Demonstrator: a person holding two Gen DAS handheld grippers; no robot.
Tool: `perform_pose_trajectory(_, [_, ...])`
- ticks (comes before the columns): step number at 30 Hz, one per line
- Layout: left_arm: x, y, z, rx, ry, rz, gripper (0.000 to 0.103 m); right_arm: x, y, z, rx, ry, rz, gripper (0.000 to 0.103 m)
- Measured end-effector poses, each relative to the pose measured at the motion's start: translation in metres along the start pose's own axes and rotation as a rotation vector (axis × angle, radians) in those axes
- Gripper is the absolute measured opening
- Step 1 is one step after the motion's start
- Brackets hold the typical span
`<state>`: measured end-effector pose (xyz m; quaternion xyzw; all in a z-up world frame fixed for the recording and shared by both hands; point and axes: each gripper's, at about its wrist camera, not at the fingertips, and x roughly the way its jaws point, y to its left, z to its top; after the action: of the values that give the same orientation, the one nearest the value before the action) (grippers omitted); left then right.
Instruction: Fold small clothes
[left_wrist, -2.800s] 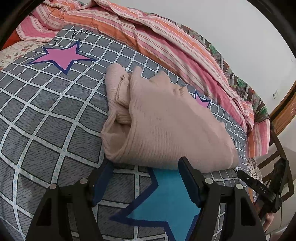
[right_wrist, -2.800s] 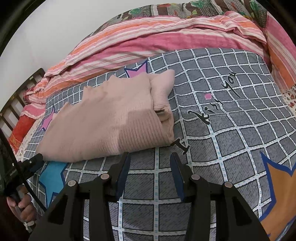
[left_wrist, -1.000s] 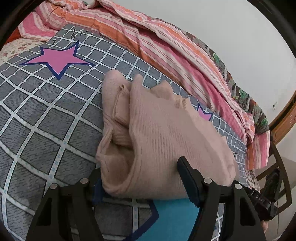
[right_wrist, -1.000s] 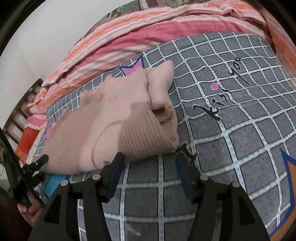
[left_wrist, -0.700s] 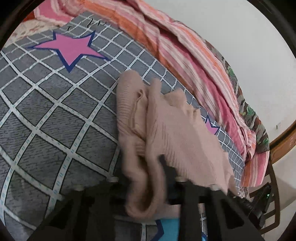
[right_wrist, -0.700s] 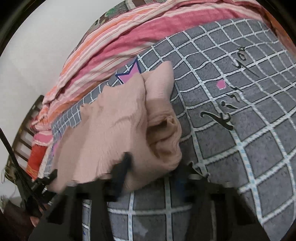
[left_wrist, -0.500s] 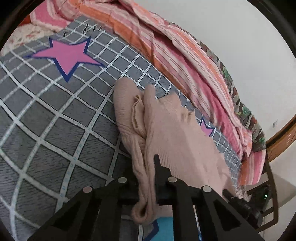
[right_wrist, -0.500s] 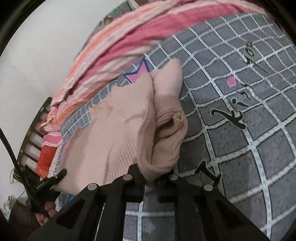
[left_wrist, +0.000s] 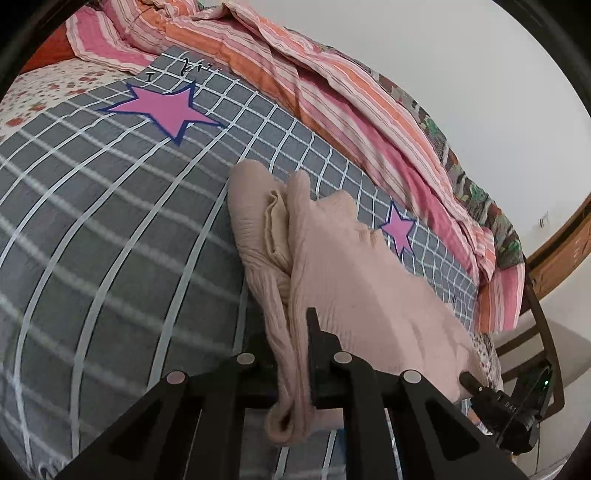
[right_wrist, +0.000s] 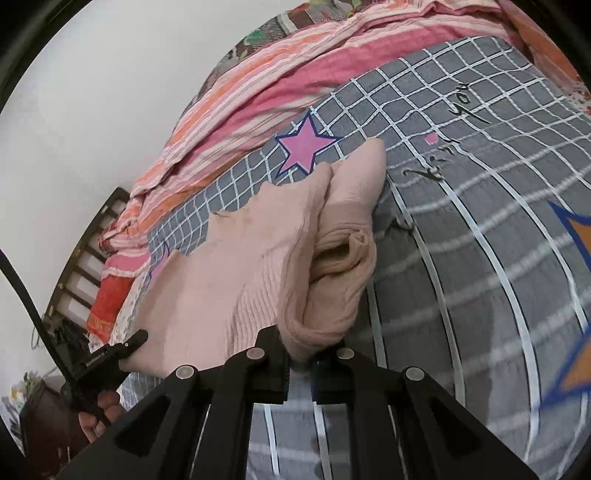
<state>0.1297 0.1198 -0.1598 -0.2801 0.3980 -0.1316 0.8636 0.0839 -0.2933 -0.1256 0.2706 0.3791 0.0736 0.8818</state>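
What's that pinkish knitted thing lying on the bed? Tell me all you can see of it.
It is a pale pink ribbed knit garment, soft and already folded into layers, with a rolled sleeve or cuff tucked along one side. It lies on the grey checked bedsheet, reaching toward a small pink star. The left gripper and right gripper each have their jaws shut on its near edge, one at each end, bunching and lifting the cloth there.
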Motion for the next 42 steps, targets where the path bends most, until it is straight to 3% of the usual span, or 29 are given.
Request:
perform_pose_trajectory(4, [-0.005, 0.003, -0.009, 0.03, 0.026, 0.024, 0.017, -0.011, 0.001, -0.019, -0.023, 0.014, -0.047, 0.009])
perform_pose_trajectory(7, [-0.02, 0.009, -0.007, 0.04, 0.002, 0.073, 0.028, -0.016, 0.0, -0.021, -0.039, 0.025, -0.085, 0.022])
perform_pose_trajectory(9, [-0.033, 0.01, -0.004, 0.051, -0.045, 0.09, 0.052, -0.027, 0.004, -0.02, -0.094, -0.008, -0.117, 0.027])
perform_pose_trajectory(11, [-0.045, 0.008, 0.003, 0.084, -0.099, 0.1, 0.065, -0.035, 0.012, -0.016, -0.153, -0.039, -0.151, 0.036])
perform_pose_trajectory(17, [-0.032, -0.018, 0.032, 0.188, -0.108, 0.13, 0.065, -0.036, 0.04, 0.016, -0.287, -0.118, -0.201, 0.038])
perform_pose_trajectory(22, [0.008, -0.041, 0.055, 0.259, -0.065, 0.144, 0.062, 0.003, 0.052, 0.052, -0.292, -0.093, -0.219, 0.038])
perform_pose_trajectory(26, [0.044, -0.051, 0.071, 0.289, -0.033, 0.184, 0.046, 0.042, 0.052, 0.073, -0.288, -0.06, -0.267, 0.038])
perform_pose_trajectory(32, [0.083, -0.047, 0.084, 0.287, 0.012, 0.25, 0.043, 0.093, 0.04, 0.094, -0.262, 0.036, -0.348, 0.038])
perform_pose_trajectory(34, [0.091, -0.046, 0.085, 0.284, 0.025, 0.259, 0.033, 0.108, 0.036, 0.097, -0.262, 0.075, -0.365, 0.038])
perform_pose_trajectory(35, [0.095, -0.045, 0.086, 0.285, 0.034, 0.266, 0.019, 0.114, 0.035, 0.098, -0.265, 0.091, -0.371, 0.035])
perform_pose_trajectory(36, [0.099, -0.045, 0.086, 0.284, 0.043, 0.267, 0.007, 0.12, 0.034, 0.098, -0.268, 0.104, -0.382, 0.022])
perform_pose_trajectory(38, [0.094, -0.045, 0.089, 0.276, -0.004, 0.237, 0.007, 0.122, 0.035, 0.099, -0.289, 0.089, -0.376, 0.006])
perform_pose_trajectory(40, [0.084, -0.045, 0.091, 0.273, -0.057, 0.219, 0.007, 0.109, 0.037, 0.099, -0.306, 0.026, -0.305, 0.005])
perform_pose_trajectory(42, [0.086, -0.043, 0.091, 0.276, -0.052, 0.231, 0.007, 0.096, 0.038, 0.099, -0.314, -0.045, -0.313, 0.005])
